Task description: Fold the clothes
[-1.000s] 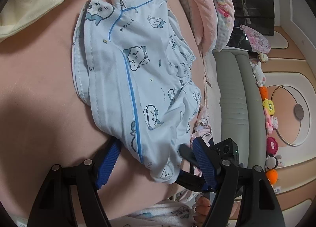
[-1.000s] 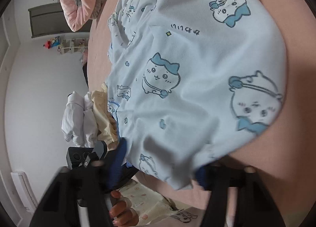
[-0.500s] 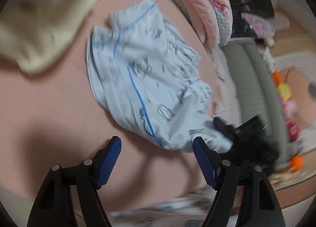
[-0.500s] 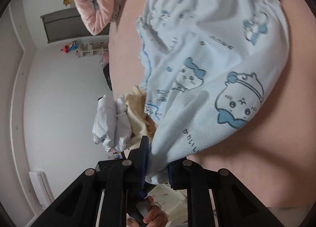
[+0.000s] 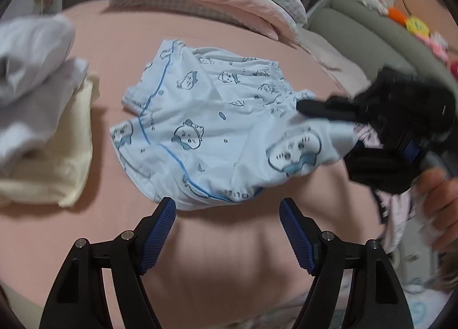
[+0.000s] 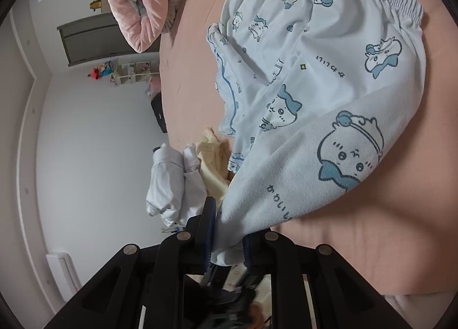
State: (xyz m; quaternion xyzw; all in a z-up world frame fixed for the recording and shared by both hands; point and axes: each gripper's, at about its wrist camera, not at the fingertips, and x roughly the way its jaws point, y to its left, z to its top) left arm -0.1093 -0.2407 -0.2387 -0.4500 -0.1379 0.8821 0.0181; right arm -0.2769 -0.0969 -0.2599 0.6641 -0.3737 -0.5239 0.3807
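R gripper (image 6: pixel 227 239) clamped on blue shorts (image 5: pixel 217 128) corner, prob lifted; L gripper (image 5: pixel 227 231) released

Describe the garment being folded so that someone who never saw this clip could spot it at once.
On the pink bed, right of a pile of plain white and cream clothes, lie the pale blue shorts. The right gripper pinches one corner. Only they carry cartoon animal prints, blue piping and a gathered elastic waistband.

Left tool (image 5: pixel 227 229): matte black angular arms, silver round screws at the joints, ribbed blue pads (image 5: pixel 157 236). Right tool (image 6: pixel 227 239): same black frame, silver screws, blue pads. Bare hand (image 5: pixel 438 200), blurred.
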